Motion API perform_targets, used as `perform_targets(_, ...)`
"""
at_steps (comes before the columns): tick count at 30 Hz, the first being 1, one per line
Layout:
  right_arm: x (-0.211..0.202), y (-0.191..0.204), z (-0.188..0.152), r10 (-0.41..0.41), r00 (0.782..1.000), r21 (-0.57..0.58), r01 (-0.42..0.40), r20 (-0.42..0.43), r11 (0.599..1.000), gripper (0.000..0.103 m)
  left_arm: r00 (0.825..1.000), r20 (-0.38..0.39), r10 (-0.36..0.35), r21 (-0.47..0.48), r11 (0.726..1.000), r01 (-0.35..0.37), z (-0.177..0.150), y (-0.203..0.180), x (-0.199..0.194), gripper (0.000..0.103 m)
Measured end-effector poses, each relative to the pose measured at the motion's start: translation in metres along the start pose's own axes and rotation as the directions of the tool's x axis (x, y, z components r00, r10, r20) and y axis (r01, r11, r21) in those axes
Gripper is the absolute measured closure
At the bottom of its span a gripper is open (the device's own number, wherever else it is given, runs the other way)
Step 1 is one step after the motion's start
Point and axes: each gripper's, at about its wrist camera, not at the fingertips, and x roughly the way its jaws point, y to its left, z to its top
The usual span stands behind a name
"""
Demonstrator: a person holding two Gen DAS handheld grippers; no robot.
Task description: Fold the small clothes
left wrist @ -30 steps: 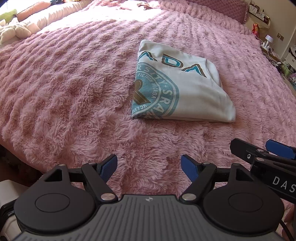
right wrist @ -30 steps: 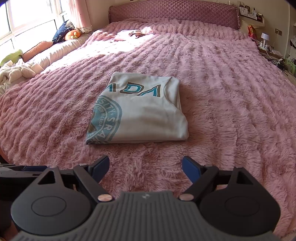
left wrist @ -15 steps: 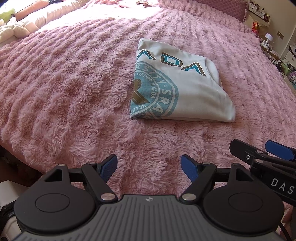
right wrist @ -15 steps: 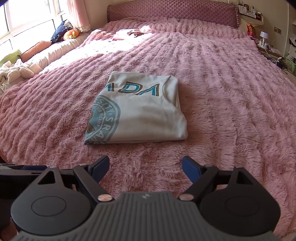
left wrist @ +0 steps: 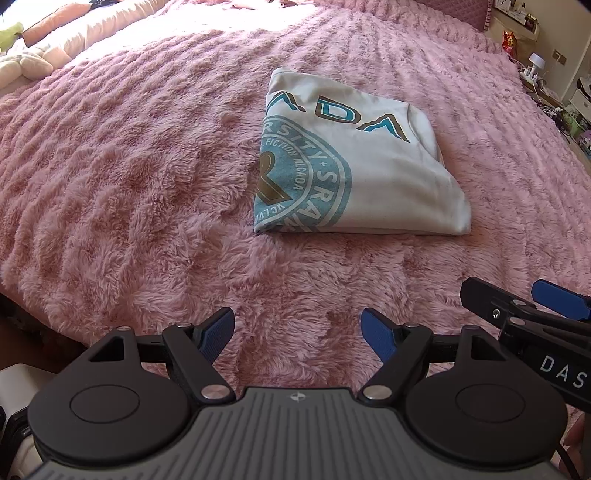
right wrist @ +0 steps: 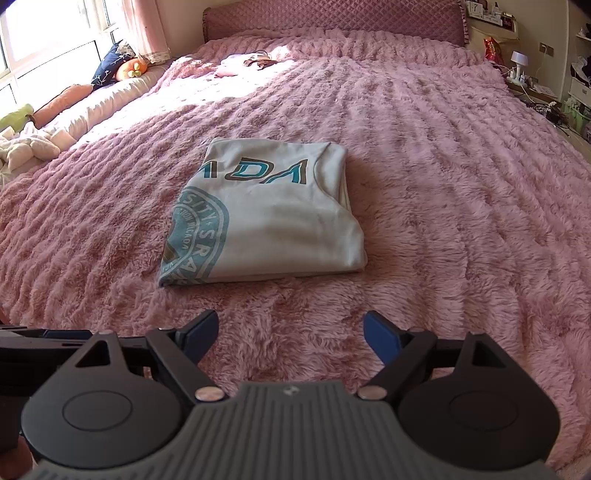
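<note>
A white T-shirt with a teal round print and teal letters lies folded into a neat rectangle on the pink fluffy bedspread, in the left wrist view (left wrist: 354, 173) and in the right wrist view (right wrist: 266, 214). My left gripper (left wrist: 297, 334) is open and empty, held above the bedspread short of the shirt's near edge. My right gripper (right wrist: 290, 332) is open and empty too, also short of the near edge. The right gripper also shows in the left wrist view (left wrist: 517, 301) at the right edge.
The pink bedspread (right wrist: 443, 184) covers the whole bed up to a quilted headboard (right wrist: 332, 18). Pillows and soft toys (right wrist: 29, 144) line the left side under the window. A small pink garment (right wrist: 243, 62) lies near the headboard. A cluttered nightstand (right wrist: 532, 81) stands at right.
Both grippers have drifted slightly with the cameras; the shirt sits a little lower in the views. The shirt itself has not moved. Both grippers stay open.
</note>
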Motion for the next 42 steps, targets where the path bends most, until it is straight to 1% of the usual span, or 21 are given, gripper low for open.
perform_targets(4, 0.003, -0.002, -0.001, -0.005, 1.000, 0.005, 0.005, -0.006, 1.000, 0.021, 1.000, -0.008, 0.006, 0.007, 1.000, -0.006, 0.001, -0.003, 0.003, 0.012)
perform_targets(9, 0.004, -0.004, -0.001, -0.011, 1.000, 0.020, 0.011, -0.009, 1.000, 0.021, 1.000, -0.003, -0.010, 0.013, 1.000, 0.010, 0.002, -0.004, 0.004, 0.012)
perform_targets(25, 0.011, -0.006, -0.002, -0.032, 0.999, 0.020, 0.032, -0.024, 0.999, 0.021, 1.000, 0.004, 0.007, 0.023, 1.000, -0.007, 0.003, -0.006, 0.009, 0.012)
perform_targets(30, 0.012, -0.007, -0.001, -0.029, 0.999, 0.025, 0.030, -0.025, 0.999, 0.021, 0.999, 0.040, -0.002, 0.029, 1.000, 0.001, 0.002, -0.006, 0.008, 0.012)
perform_targets(37, 0.013, -0.008, -0.001, -0.032, 0.999, 0.025, 0.033, -0.027, 0.999, 0.021, 0.998, 0.056, -0.004, 0.031, 1.000, 0.002, 0.003, -0.007, 0.008, 0.012)
perform_targets(42, 0.014, -0.009, -0.001, -0.038, 0.999, 0.029, 0.039, -0.030, 0.999, 0.021, 0.998, 0.058, -0.019, 0.032, 0.999, 0.017, 0.003, -0.007, 0.008, 0.014)
